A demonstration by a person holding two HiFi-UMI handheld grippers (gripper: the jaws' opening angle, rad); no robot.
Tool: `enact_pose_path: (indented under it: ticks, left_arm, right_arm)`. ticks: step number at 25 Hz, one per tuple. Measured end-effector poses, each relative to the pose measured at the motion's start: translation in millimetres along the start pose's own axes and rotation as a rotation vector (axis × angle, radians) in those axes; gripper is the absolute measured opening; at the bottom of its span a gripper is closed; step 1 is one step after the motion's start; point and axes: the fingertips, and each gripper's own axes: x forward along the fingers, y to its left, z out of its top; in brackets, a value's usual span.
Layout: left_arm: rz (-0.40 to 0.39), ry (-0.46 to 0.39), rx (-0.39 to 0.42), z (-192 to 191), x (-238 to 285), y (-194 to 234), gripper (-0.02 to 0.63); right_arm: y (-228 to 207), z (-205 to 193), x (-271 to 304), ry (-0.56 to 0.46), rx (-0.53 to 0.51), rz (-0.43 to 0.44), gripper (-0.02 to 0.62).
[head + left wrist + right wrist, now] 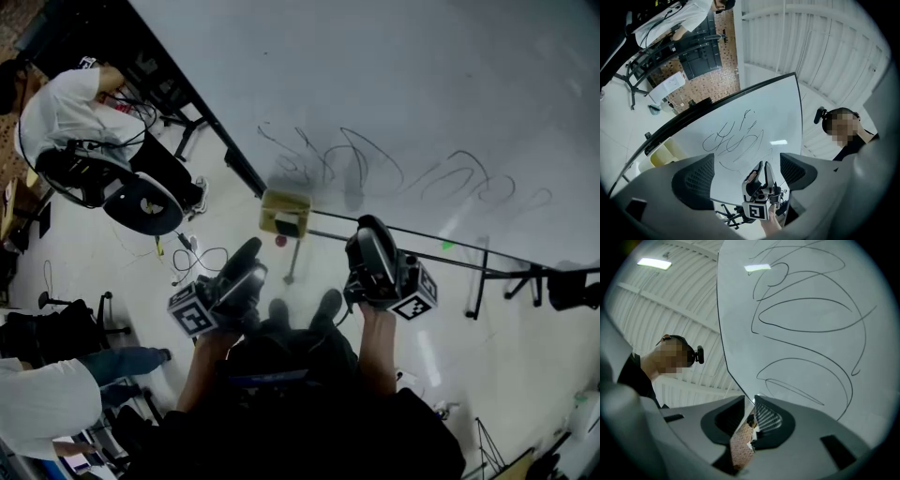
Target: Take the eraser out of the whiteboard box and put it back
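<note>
Your left fingers point(693, 180) gape released, right fingers point(771, 420) barely parted, empty; whiteboard box point(285, 212) sits at the whiteboard's point(394, 94) edge.

Lab-like workspace, scribbled whiteboard point(394, 94) on stand, office chair point(141, 202), floor cables point(202, 258), seated person point(66, 112)

One whiteboard point(394, 103) and one yellow box point(284, 212) stand before me. I carry two grippers, left gripper point(248, 255) and right gripper point(368, 230). Two other people share the room, a seated person point(66, 108) and a person at lower left point(47, 398), along with one office chair point(141, 202).
</note>
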Motion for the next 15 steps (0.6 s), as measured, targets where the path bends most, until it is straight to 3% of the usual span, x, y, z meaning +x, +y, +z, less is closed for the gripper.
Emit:
enact_pose_path:
  ticks: [5, 10, 15]
  left_arm:
    - [-0.06, 0.009, -0.068, -6.0, -9.6, -7.0, 0.43]
    - [-0.123, 0.021, -0.085, -1.4, -31.0, -16.0, 0.43]
    - [-0.147, 0.071, -0.042, 3.9, -69.9, -20.9, 0.43]
  right_arm:
    - [25.6, -4.6, 2.2, 0.002, -0.047, 0.005, 0.08]
    - [53.1, -22.0, 3.8, 0.006, -0.113, -0.012, 0.071]
    - [87.8, -59.6, 11.7, 0.002, -0.154, -0.036, 0.071]
